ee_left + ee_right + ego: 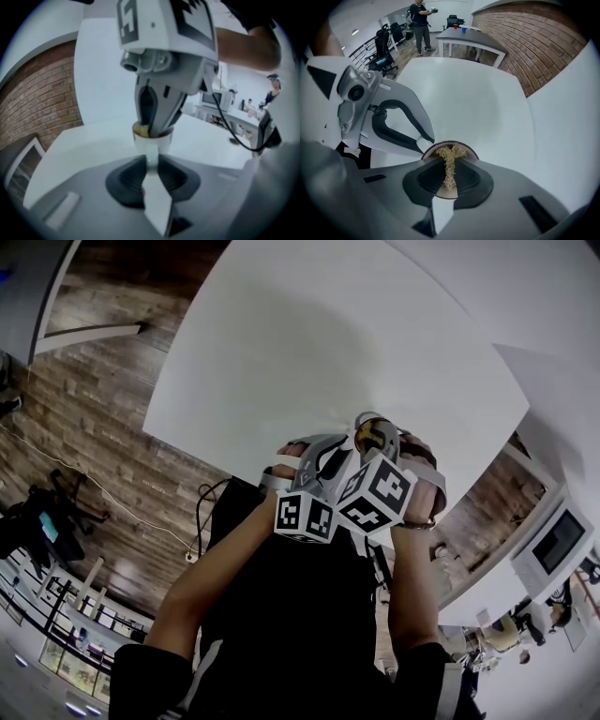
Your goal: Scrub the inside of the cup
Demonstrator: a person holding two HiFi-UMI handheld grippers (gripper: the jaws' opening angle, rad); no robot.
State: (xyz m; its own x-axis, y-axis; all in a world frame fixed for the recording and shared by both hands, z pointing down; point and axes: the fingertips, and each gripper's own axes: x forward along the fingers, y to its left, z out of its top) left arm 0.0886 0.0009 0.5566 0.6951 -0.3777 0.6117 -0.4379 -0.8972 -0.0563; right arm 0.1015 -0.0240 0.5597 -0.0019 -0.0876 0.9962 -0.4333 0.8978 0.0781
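Right gripper view is showing scrubbing under way, hardly finished I'd judge. The right gripper (450,165) is clamping its fingers on a straw-coloured fibrous scrubber (450,156) inside the small white cup (451,144). The left gripper (151,158) is pinching that cup between its fingers over the white surface (478,93). The mouth is facing the right gripper, long axis running along its fingers.

Glossy cup (152,144), rough fibrous scrubber (449,161)

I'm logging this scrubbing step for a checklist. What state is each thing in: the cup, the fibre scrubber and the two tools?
cup: white, gripped at its wall, scrubber in its mouth.
scrubber: straw-coloured fibre wad, pinched and pushed into the cup.
left tool: shut on the cup.
right tool: shut on the scrubber, tips at the cup's mouth.
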